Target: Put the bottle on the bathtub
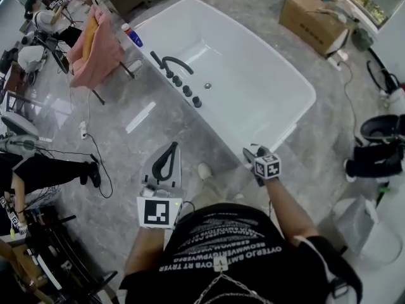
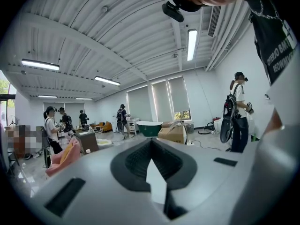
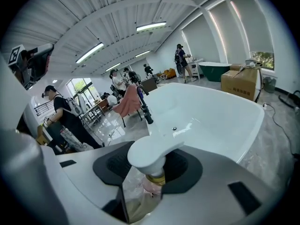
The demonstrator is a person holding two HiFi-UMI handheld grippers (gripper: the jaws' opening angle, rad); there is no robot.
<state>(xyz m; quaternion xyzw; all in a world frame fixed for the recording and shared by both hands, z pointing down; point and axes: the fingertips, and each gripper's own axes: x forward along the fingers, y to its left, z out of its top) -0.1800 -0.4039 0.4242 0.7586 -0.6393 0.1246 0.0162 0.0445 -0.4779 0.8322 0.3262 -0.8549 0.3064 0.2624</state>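
At the far left we saw a pink towel draped over a rack on the grey floor. Just beside the tub's far left corner stood a small blue container with a red top; we could not tell whether it touched the rim.

Next came the left gripper, held low in front of us over the floor. Its jaws were pressed together at the tips, with nothing between them.

Ahead of it, a black faucet and a row of black knobs sat on the left rim of the white bathtub, which lay slanting across the middle of the head view.

To the right, the right gripper hung just beside the tub's near corner, tilted downward toward the basin. Its jaws were pinching the bottle, which had a white pump head, a gold ring at the neck and a pale pinkish body. The bottle was up in that grip, not on the tub.

Beyond the tub's far right side a cardboard box stood on the floor.
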